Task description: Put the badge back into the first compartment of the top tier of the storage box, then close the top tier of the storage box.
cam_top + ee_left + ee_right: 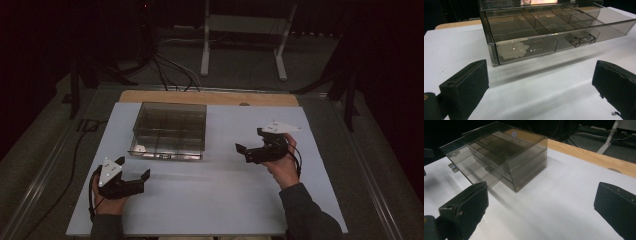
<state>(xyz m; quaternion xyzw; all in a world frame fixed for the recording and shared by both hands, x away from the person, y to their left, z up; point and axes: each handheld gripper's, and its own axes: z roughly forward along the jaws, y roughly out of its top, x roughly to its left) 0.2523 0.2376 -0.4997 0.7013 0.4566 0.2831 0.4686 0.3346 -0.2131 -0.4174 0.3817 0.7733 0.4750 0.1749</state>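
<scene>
While both hands rest low, left claw and right claw spread, empty.

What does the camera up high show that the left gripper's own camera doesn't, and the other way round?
The high view alone takes in both hands, the left gripper and right gripper, each with jaws apart and nothing between them, plus the wooden table edge and the floor cables beyond. The left gripper view alone gives the close-up: the pulled-out drawer's handle and a whitish patch in its front compartment. Both show the smoky clear drawer box on the white tabletop.
</scene>
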